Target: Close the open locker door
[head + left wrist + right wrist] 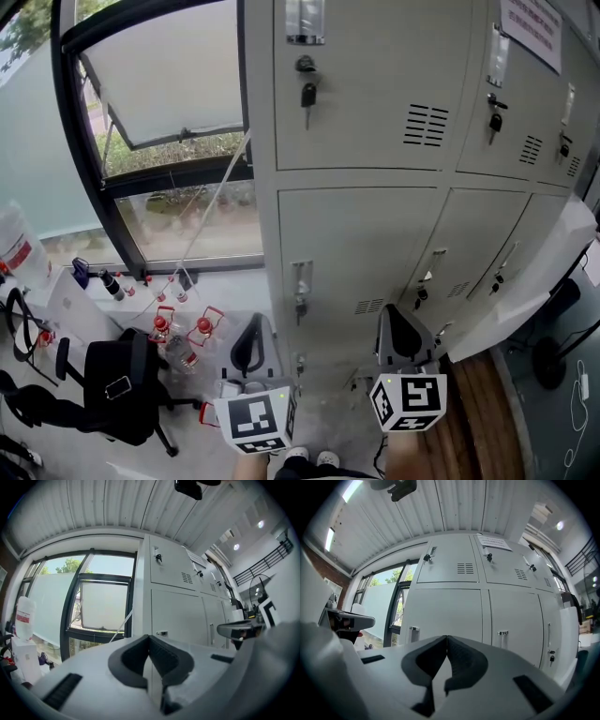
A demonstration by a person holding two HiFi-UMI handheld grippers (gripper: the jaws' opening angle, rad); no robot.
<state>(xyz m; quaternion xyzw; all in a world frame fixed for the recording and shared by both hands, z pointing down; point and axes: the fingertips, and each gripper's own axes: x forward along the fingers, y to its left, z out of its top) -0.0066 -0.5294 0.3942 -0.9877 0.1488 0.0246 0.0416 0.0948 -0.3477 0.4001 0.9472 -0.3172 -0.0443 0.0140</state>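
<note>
Right now we stand facing the locker bank [366, 216]. The open locker door [530, 272] hangs out from its lower row at the far right end, swung toward us and well apart from both grippers. The step in hand, as we judge it, is the reach to that door.

To do it well, we should carry the right gripper [401, 330] across the front of the locker bank to the door's free edge. There we lay the flat side of the jaws against the panel's outer face and push in a smooth arc until it sits flush with its neighbours. No grasp is needed, and a clenched gripper pushes more cleanly than a spread one. We should also steer clear of the keys [307, 95] dangling from the locker bank's locks, which could snag.

Both grippers hang low before the bottom row of the locker bank, jaws aimed at it and tilted upward. The right gripper's pads [461, 660] are pressed together with nothing between them. The left gripper [249, 339], nearer the window end of the locker bank, is likewise clenched on nothing, its pads [164, 656] meeting at the tips.
</note>
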